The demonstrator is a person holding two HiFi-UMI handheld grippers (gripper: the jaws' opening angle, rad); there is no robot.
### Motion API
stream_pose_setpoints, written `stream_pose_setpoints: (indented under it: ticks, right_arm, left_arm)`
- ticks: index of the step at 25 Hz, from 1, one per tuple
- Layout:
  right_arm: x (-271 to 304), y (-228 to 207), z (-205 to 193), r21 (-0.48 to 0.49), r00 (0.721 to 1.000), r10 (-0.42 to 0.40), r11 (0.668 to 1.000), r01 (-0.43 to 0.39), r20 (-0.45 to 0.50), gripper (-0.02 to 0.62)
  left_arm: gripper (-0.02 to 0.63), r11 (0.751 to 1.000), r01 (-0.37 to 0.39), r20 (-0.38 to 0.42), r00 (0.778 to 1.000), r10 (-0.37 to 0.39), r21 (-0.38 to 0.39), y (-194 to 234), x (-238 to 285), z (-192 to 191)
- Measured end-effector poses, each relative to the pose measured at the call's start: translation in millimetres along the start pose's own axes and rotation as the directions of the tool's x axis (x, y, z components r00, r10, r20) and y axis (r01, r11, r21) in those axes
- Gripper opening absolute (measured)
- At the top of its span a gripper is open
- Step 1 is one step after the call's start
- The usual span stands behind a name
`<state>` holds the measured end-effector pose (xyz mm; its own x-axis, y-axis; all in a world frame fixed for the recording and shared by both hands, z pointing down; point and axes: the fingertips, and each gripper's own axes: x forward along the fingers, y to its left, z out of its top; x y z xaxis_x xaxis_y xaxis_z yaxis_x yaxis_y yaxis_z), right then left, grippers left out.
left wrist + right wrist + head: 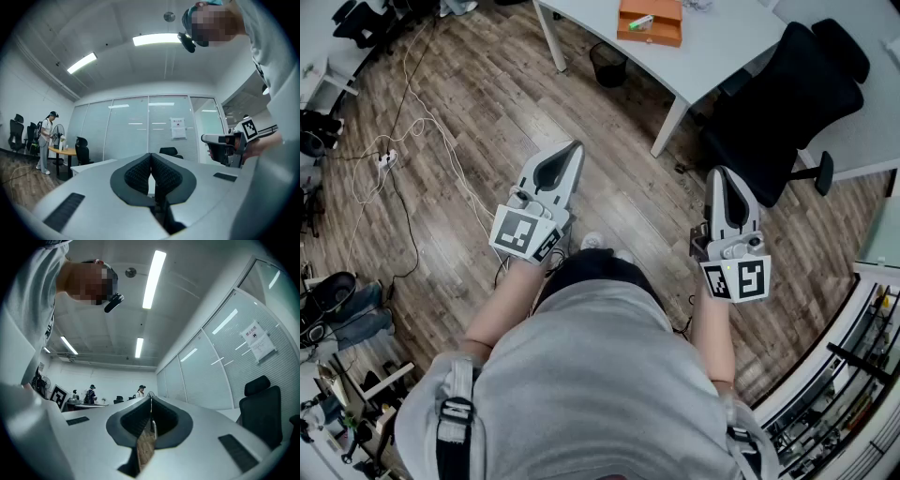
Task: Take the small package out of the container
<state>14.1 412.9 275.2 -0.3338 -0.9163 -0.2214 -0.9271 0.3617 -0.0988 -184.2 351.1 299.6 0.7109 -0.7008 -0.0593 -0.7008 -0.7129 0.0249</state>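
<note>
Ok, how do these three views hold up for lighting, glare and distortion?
Head view: evenly lit, sharp, edges bowed; orange container small at the top. Left gripper view: heavy fisheye, dark corners, ceiling light blown out. Right gripper view: same fisheye, light strip glaring.

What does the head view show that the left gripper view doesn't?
Only the head view: the orange container on a white table, a small package lying in it, a bin under the table's edge, and cables on the floor.
Only the left gripper view: ceiling lights, a glass wall with a paper notice, and a person standing by a round table.
Both: the left gripper, jaws shut and empty, and the right gripper.
</note>
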Motion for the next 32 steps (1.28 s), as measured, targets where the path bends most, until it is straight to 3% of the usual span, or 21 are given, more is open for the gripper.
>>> stream_pose_setpoints:
  ticks: [9, 18, 25, 32]
  right_arm:
    - [-4, 23, 1, -0.004, 0.998, 0.066, 0.998, -0.066, -0.014, 0.048]
    - [5, 10, -2, 0.082, 0.995, 0.094, 0.992, -0.095, 0.025, 0.049]
    - [57, -5, -16, 0.079, 0.996, 0.093, 0.992, -0.094, 0.019, 0.049]
    - [157, -29, -32, 0.070, 0.995, 0.102, 0.992, -0.103, 0.006, 0.051]
  left_arm:
    - [0.020, 1.000, -0.022, 0.016, 1.000, 0.022, -0.016, -2, -13, 3]
    - [0.020, 0.997, -0.069, 0.009, 0.998, 0.069, -0.029, 9, -7, -4]
    - [0.020, 0.996, -0.082, 0.013, 0.996, 0.083, -0.041, 56, 24, -12]
    - [0.020, 0.998, -0.060, 0.039, 0.997, 0.061, -0.036, 131, 94, -7]
